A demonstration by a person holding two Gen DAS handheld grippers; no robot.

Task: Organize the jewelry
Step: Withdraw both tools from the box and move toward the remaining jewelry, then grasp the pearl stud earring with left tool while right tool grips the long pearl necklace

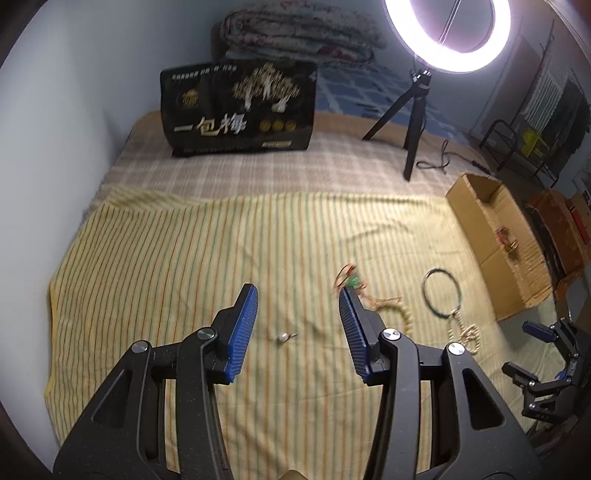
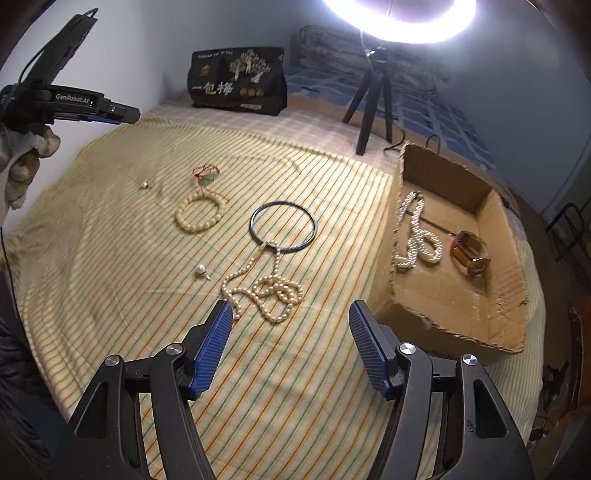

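Note:
Jewelry lies on a yellow striped cloth [image 2: 110, 258]. A dark ring with a long pearl strand [image 2: 275, 284] lies just ahead of my open, empty right gripper [image 2: 291, 314]. A cream bead bracelet [image 2: 201, 216], a red cord with a green stone [image 2: 208, 176] and two small pearl earrings [image 2: 201, 270] [image 2: 144, 184] lie further left. My left gripper [image 1: 299, 295] is open and empty, above the cloth, with a pearl earring [image 1: 283, 338] between its fingers. A cardboard box [image 2: 461, 325] at the right holds a pearl necklace [image 2: 415, 236] and an amber bracelet [image 2: 469, 253].
A black printed bag [image 2: 238, 79] stands at the back of the bed. A ring light on a black tripod [image 2: 371, 107] stands at the back right, its cable trailing behind the box. A folded quilt [image 1: 299, 33] lies beyond. A wall runs along the left.

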